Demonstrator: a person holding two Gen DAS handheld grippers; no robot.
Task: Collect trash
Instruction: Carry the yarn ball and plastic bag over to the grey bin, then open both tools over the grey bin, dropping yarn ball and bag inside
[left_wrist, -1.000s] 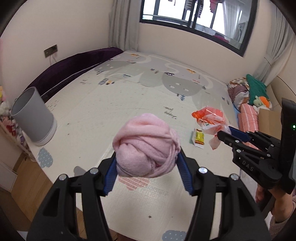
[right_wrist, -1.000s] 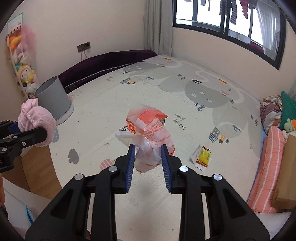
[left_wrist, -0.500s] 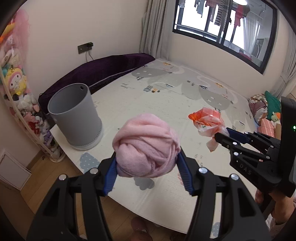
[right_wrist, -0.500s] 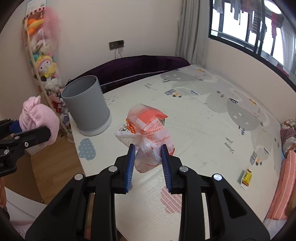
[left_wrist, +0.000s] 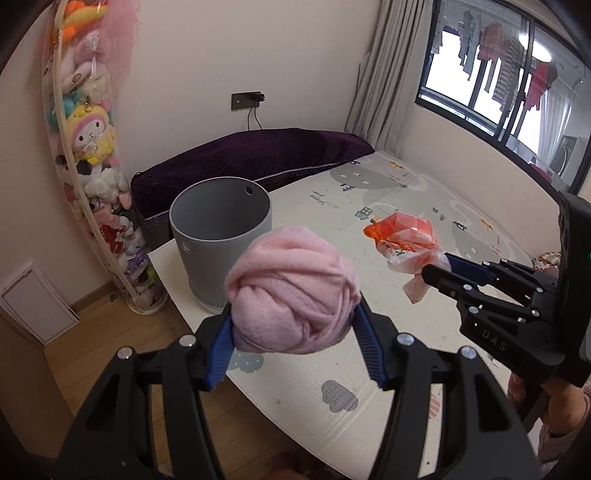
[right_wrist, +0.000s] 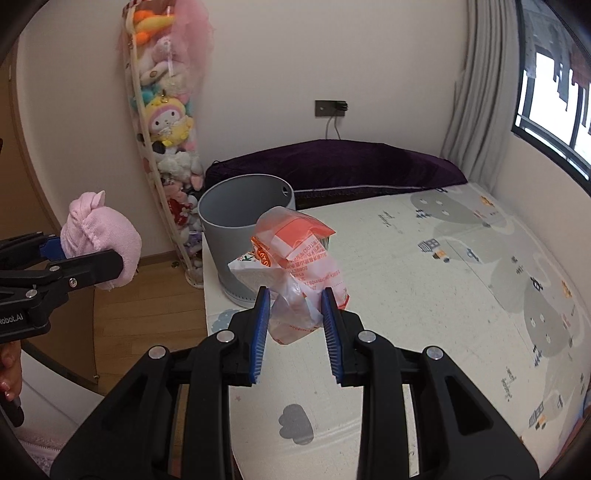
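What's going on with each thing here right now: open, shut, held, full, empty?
Left gripper: shut on the pink cloth bundle, held in the air.
Right gripper: shut on the crumpled orange plastic bag, held in the air.
Grey bin: upright, open-topped, what shows of the inside is bare.
Curtain: drawn aside.

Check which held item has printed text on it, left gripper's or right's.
The crinkled orange-and-white plastic bag in the right gripper. The left gripper holds a plain pink cloth ball.
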